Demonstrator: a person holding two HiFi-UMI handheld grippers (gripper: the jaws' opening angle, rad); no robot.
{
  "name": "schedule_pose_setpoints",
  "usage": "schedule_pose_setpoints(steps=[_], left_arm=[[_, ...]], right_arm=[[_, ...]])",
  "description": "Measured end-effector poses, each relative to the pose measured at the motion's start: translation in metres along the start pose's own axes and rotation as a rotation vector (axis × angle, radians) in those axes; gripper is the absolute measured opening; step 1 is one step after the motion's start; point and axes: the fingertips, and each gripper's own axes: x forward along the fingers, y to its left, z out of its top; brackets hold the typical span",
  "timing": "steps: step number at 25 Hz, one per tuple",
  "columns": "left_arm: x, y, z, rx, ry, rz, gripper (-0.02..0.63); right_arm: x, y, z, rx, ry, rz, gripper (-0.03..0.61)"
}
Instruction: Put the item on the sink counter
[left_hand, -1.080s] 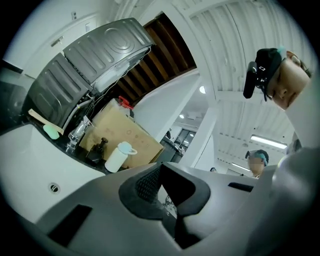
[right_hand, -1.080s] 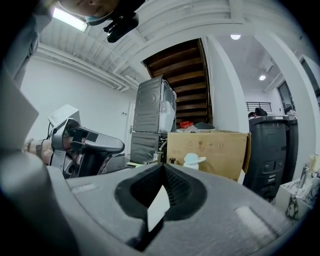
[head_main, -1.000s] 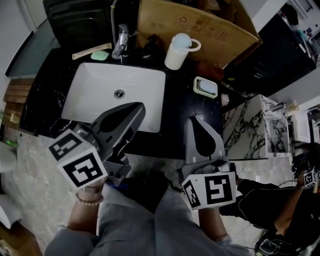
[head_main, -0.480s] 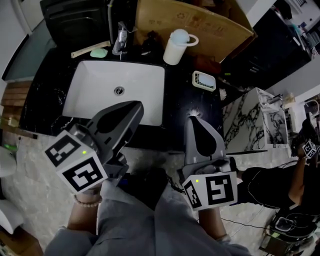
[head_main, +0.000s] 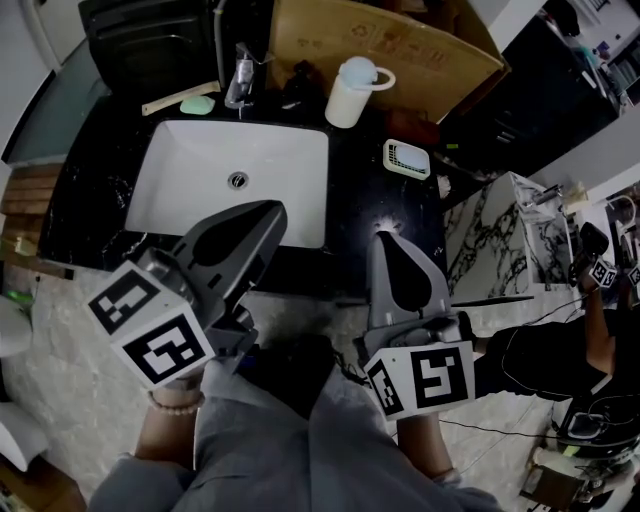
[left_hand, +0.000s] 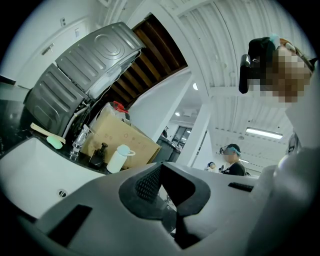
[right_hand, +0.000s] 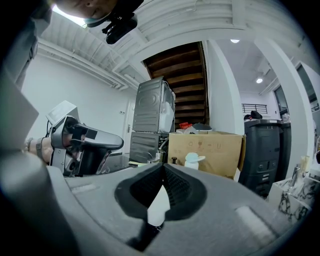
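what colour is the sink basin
The sink basin is white; the head view shows it best.

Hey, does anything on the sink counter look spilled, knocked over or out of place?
Nothing stands out. The white mug stands upright, the soap dish lies flat on the counter, and the basin is empty.

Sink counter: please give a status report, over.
Left gripper shut, empty; right gripper shut, empty. No item in hand; white cup and soap dish sit on sink counter. Nothing in the way.
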Motion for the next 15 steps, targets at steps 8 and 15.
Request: schedule_pose_setpoints(steps=[8, 15], left_arm=[[-0.0005, 0.0004, -0.0007, 0.005, 0.004, 0.003, 0.005], [0.0000, -0.0016, 0.0009, 0.005, 0.001, -0.002, 0.005]], right_arm=[[0.0002, 0.0007, 0.0005, -0.012, 0.008, 0.004, -0.003], [-0.0011, 0.0019, 0.0015, -0.024, 0.014, 0.012, -0.002]])
